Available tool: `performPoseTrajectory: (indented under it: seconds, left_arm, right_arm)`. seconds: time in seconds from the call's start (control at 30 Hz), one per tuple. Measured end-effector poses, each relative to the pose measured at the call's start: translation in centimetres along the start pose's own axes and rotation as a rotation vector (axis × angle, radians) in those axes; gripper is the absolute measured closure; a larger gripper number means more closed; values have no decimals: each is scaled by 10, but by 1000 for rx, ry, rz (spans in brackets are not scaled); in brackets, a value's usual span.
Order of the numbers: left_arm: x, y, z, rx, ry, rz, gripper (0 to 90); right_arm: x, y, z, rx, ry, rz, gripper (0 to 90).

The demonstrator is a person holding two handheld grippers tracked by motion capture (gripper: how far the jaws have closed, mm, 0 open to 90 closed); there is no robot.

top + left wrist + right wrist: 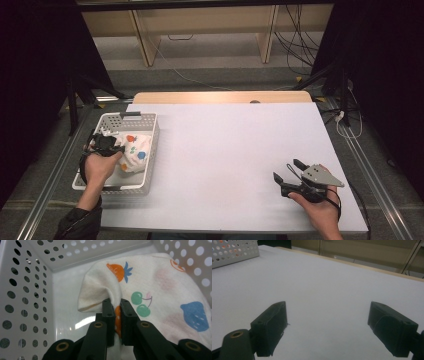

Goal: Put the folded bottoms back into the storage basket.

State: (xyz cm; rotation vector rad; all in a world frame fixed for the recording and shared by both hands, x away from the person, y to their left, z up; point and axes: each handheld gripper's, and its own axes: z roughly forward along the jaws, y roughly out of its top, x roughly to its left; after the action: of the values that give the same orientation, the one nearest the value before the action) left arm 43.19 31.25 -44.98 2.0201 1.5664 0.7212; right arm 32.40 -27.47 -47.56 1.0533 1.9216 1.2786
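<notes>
Left tongs (115, 305) clenched on a fold of the fruit-printed cloth (160, 290), inside the white perforated basket (150, 145) at the table's (225, 150) left edge. Cloth bunched against the basket's right wall, spreading rightward and away from the pinch, no clear long axis. Left hand (100, 167) right at it. Right tongs (291, 176) released, jaws wide, resting well apart on the bare table at the right, pointing back toward the basket

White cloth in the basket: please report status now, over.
Left gripper shut on white fruit-print cloth inside white perforated plastic basket. Right gripper open over white table. Nothing in the way.
</notes>
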Motion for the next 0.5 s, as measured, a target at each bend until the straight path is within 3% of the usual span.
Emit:
performPoseTrajectory:
  seconds: [0.5]
  left_arm:
    - [3,-3,5,17,10,-9,829]
  right_arm:
    - [0,0,0,6,-3,-3,166]
